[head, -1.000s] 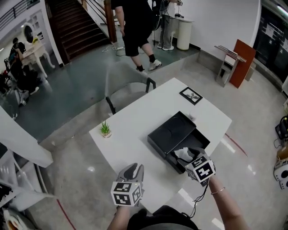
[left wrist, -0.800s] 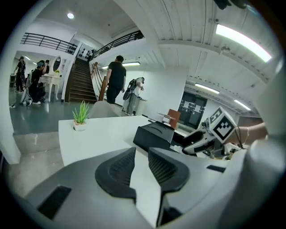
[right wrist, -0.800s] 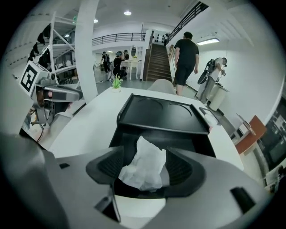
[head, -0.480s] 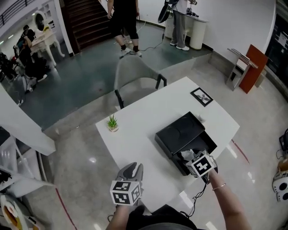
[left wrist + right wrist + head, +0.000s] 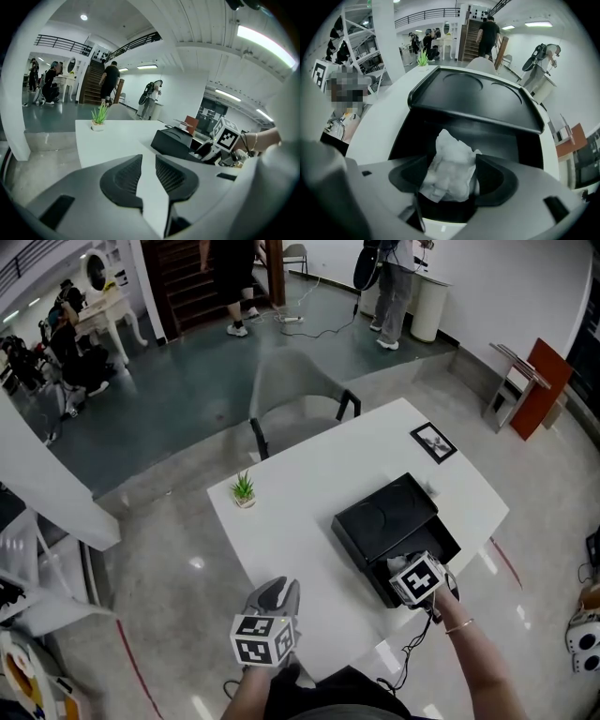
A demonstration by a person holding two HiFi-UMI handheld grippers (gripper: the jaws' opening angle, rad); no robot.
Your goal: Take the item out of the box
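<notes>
A black box (image 5: 389, 517) lies on the white table (image 5: 300, 521), its lid (image 5: 478, 101) folded back beyond the open compartment. Inside lies a crumpled white item (image 5: 450, 164). My right gripper (image 5: 452, 180) points steeply down into the compartment. Its jaws have just been opening and stand wide, one on each side of the white item, not pressing it. In the head view the right gripper (image 5: 410, 563) is mostly hidden under its marker cube. My left gripper (image 5: 272, 594) hovers at the table's near edge, well left of the box. The left gripper (image 5: 148, 157) is shut and holds nothing.
A small potted plant (image 5: 244, 489) stands at the table's far left, and a framed picture (image 5: 433, 441) lies at the far right corner. A grey chair (image 5: 300, 399) is tucked in behind the table. People stand in the background near the stairs.
My right gripper has sunk into the box over the white item, which its marker cube now mostly hides in the head view. The left gripper has hardly shifted. The person behind has walked toward the stairs.
</notes>
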